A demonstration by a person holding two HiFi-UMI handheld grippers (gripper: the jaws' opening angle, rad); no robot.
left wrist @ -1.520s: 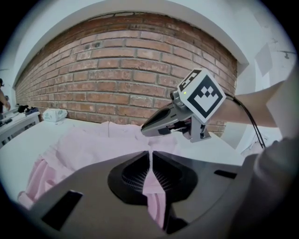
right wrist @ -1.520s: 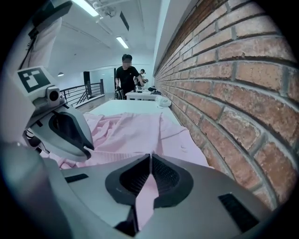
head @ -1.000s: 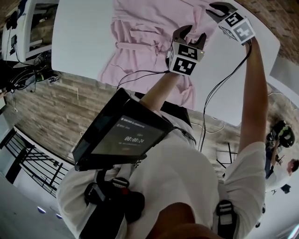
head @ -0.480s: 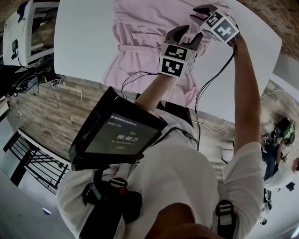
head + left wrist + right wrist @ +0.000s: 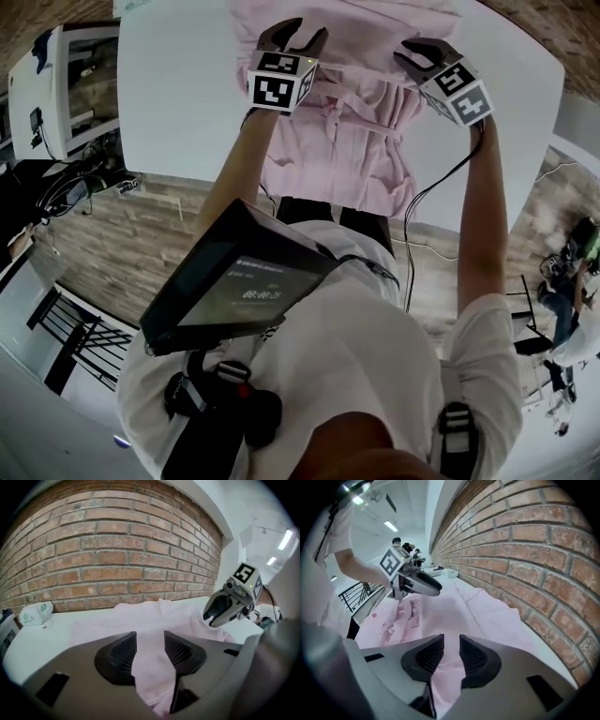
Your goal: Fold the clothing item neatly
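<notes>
1. At the far left, the white tabletop [image 5: 178, 84] is bare. The pink garment [image 5: 347, 141] lies spread across its middle, and its far edge reaches toward the brick wall [image 5: 103, 559].
2. My left claw [image 5: 295, 36] is clenched on a fold of that pink cloth. In the left gripper view the fabric comes up between the ribbed pads [image 5: 123, 651] and drapes away below them (a thick bite, I'd say, not a thin edge).
3. Between the two claws the cloth looks rumpled rather than flat. My judgement is that the step in hand is drawing this held edge straight before folding it over.
4. My right claw [image 5: 417, 52] is also clamped on the garment, with a narrower strip of pink pinched between its pads [image 5: 430, 656].
5. To do the step well, I would:
   - carry both claws at the same height and the same pace;
   - hold gentle tension so the span between them stays straight;
   - lay the edge down parallel to the tabletop's long side;
   - let go only once the cloth lies flat, so no crease gets trapped underneath.
</notes>
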